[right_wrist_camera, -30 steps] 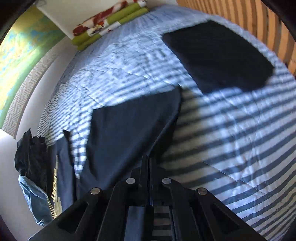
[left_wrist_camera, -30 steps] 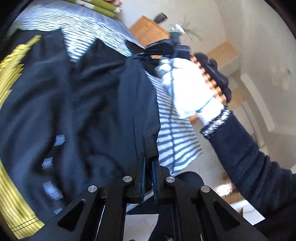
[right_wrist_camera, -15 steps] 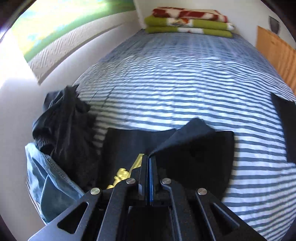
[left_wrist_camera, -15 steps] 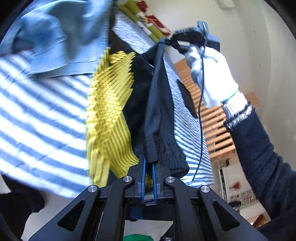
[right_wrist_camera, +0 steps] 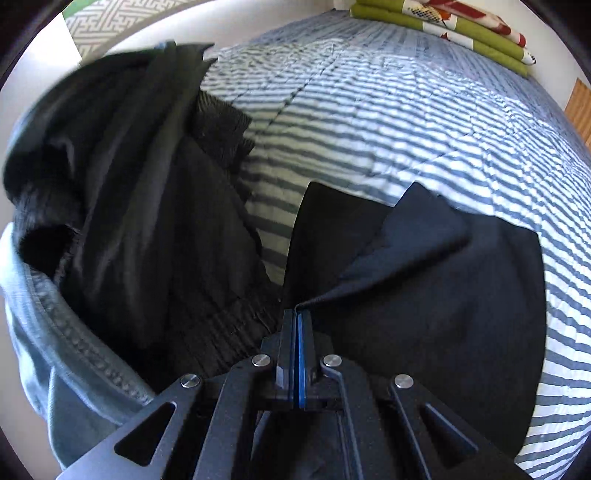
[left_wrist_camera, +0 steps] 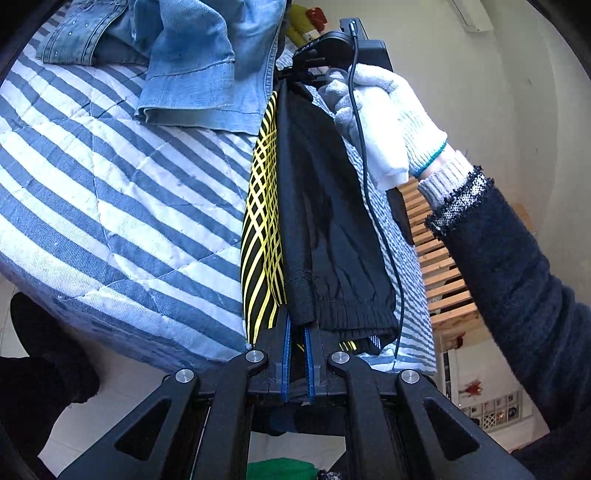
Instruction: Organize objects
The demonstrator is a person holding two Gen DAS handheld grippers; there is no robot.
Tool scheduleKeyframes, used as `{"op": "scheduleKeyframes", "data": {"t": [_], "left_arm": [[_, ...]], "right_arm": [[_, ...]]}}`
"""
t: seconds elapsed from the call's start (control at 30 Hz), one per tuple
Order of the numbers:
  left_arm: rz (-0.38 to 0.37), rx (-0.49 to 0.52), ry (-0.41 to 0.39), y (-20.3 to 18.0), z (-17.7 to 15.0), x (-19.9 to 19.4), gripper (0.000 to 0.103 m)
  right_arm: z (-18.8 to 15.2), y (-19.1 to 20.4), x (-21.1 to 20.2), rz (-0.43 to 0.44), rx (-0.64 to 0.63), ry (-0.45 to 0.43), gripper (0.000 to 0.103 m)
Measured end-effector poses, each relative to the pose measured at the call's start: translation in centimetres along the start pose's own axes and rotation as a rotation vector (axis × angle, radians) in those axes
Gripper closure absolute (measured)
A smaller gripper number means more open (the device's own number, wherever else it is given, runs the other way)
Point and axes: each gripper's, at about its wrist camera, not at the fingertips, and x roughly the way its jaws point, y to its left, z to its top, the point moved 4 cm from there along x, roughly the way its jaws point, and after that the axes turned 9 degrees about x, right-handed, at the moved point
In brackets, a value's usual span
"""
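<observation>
scene: bed [left_wrist_camera: 122,192] with blue-and-white striped quilt, clothes piled at one end, wooden slats [left_wrist_camera: 439,266] beside it
task thing: black garment [left_wrist_camera: 325,206] with yellow line pattern, stretched in the air between the two grippers, above the quilt edge
left gripper [left_wrist_camera: 297,332]: jaws nearly closed, pinching the ribbed hem/cuff end of the black garment; cloth sits between the blue pads
right gripper [right_wrist_camera: 296,325]: jaws pressed together on a thin edge of the same garment, cloth pulling out from the tips toward the quilt
right hand [left_wrist_camera: 376,118]: white knit glove, dark sleeve, holding the right gripper handle, seen from the left wrist view; cable hangs down from it
garment state: folded lengthwise, taut along the held edge, lower part draped on the quilt in the right wrist view
jeans [left_wrist_camera: 192,55]: crumpled light denim, lying on the quilt just beside the held garment, not gripped
black pile [right_wrist_camera: 122,206]: another dark garment heaped on the denim, left of the right gripper, untouched
folded blankets [right_wrist_camera: 443,26]: green and red stack at the far end of the bed, well apart
step: looks like mid-fold or straightening, both ends held and tensioned
progress: judged early to middle; jeans and dark pile not yet sorted
next move calls for: lowering the garment flat on bare quilt, both ends level, tension kept so it lands unwrinkled, then release
risk: thin edge could slip from the right pinch; hanging part may catch the jeans
</observation>
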Motion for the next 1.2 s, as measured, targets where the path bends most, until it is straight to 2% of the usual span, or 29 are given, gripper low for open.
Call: {"op": "scheduleKeyframes", "data": {"t": [0.1, 0.17, 0.23, 0.33, 0.43, 0.5, 0.63, 0.73, 0.8, 0.87, 1.0, 1.07, 1.17, 1.2], "left_arm": [[0.028, 0.026, 0.023, -0.4, 0.1, -0.2, 0.093], [0.065, 0.054, 0.014, -0.8, 0.2, -1.1, 0.089], [0.094, 0.065, -0.003, -0.8, 0.8, -2.1, 0.085], [0.113, 0.07, -0.042, -0.9, 2.1, -3.8, 0.085], [0.123, 0.092, -0.069, -1.2, 3.6, -5.0, 0.085], [0.137, 0.118, -0.067, -1.6, 5.2, -4.8, 0.085], [0.165, 0.227, -0.046, -3.1, 9.6, -2.0, 0.085], [0.205, 0.245, 0.036, -3.5, 11.3, 1.2, 0.085], [0.237, 0.246, 0.062, -3.6, 11.2, 1.7, 0.085], [0.246, 0.238, 0.083, -3.5, 10.0, 1.3, 0.085], [0.285, 0.215, 0.134, -2.5, 7.1, 0.6, 0.073], [0.284, 0.197, 0.158, -2.1, 6.3, 0.6, 0.073], [0.255, 0.195, 0.189, -2.0, 5.7, 1.5, 0.078], [0.247, 0.194, 0.198, -2.0, 5.7, 2.1, 0.09]], "right_arm": [[-0.1, 0.4, -0.3, -0.013, -0.016, 0.021, 0.099], [-0.1, -0.1, -2.0, 0.063, 0.009, 0.006, 0.094], [-0.3, -1.1, -4.7, 0.119, 0.029, -0.035, 0.082], [-1.9, -4.2, -9.3, 0.209, 0.064, -0.081, 0.081], [-5.3, -8.5, -13.2, 0.235, 0.098, -0.113, 0.081], [-9.0, -11.3, -15.3, 0.221, 0.116, -0.154, 0.081], [-16.0, -12.5, -15.5, 0.214, 0.13, -0.148, 0.081], [-21.5, -11.1, -14.6, 0.202, 0.067, -0.111, 0.081], [-24.9, -9.9, -14.5, 0.207, 0.031, -0.088, 0.081], [-27.5, -9.0, -15.1, 0.199, -0.03, -0.09, 0.081], [-31.7, -7.4, -17.1, 0.186, -0.186, -0.083, 0.08], [-33.3, -6.7, -17.1, 0.197, -0.241, -0.063, 0.074], [-34.8, -5.5, -15.8, 0.107, -0.359, -0.063, 0.072], [-35.2, -5.2, -15.5, 0.087, -0.391, -0.067, 0.072]]}}
